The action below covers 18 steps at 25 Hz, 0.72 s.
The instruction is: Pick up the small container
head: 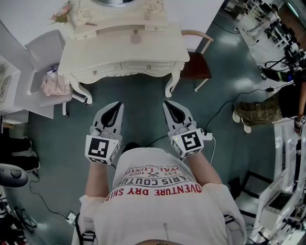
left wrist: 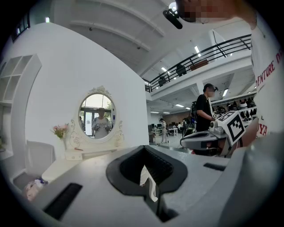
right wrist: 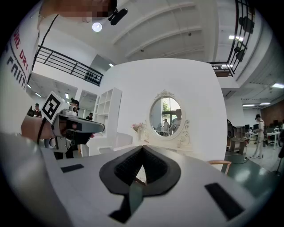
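A small pale container (head: 136,36) stands on top of the white dressing table (head: 158,52) at the far side of the head view. Both grippers hang in front of the person's chest over the grey floor, a good way short of the table and pointing at it. My left gripper (head: 118,105) is shut with nothing in it; its jaws meet at the tip (left wrist: 144,149). My right gripper (head: 166,104) is likewise shut and empty (right wrist: 143,149). The oval mirror (left wrist: 97,116) shows straight ahead in both gripper views; the container itself I cannot make out there.
A white chair (head: 45,52) with pink cloth (head: 55,85) stands left of the table. A wooden chair with a dark red seat (head: 196,67) stands to its right. Pink flowers (head: 61,14) sit on the table's left corner. Cables (head: 224,107) cross the floor; another person (head: 260,112) is at the right.
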### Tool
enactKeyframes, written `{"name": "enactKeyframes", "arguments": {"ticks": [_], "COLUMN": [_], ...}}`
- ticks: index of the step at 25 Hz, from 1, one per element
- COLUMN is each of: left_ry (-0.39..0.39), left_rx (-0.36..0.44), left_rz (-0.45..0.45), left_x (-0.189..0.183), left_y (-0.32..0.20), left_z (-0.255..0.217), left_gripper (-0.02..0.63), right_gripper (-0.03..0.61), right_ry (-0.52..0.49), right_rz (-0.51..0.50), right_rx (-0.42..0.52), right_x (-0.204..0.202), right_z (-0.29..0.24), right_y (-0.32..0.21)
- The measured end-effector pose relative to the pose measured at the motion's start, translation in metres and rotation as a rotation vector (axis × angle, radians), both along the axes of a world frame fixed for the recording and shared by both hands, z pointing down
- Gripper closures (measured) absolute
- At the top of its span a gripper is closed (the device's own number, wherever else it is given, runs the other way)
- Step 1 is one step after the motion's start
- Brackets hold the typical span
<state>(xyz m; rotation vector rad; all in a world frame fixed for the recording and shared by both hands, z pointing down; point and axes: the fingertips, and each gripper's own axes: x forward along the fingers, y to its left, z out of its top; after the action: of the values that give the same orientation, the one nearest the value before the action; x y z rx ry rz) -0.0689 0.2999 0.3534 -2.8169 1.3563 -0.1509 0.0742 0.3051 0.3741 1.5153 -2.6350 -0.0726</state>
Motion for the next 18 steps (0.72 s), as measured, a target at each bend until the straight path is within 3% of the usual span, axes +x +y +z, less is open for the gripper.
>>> {"name": "enactKeyframes", "arguments": {"ticks": [13, 18], "left_ry": [0.004, 0.014], "left_rx": [-0.008, -0.025], "left_rz": [0.002, -0.008], "left_x": [0.006, 0.008], "left_y": [0.003, 0.000], "left_z": [0.004, 0.009], "left_gripper": [0.607, 0.607], "right_gripper": [0.580, 0.580], "right_ry": [-0.051, -0.024], "right_rz": [-0.011, -0.004], "right_rx": [-0.017, -0.019], "right_x": [0.006, 0.011], "right_z": [0.004, 0.010], "right_y": [0.004, -0.002]}}
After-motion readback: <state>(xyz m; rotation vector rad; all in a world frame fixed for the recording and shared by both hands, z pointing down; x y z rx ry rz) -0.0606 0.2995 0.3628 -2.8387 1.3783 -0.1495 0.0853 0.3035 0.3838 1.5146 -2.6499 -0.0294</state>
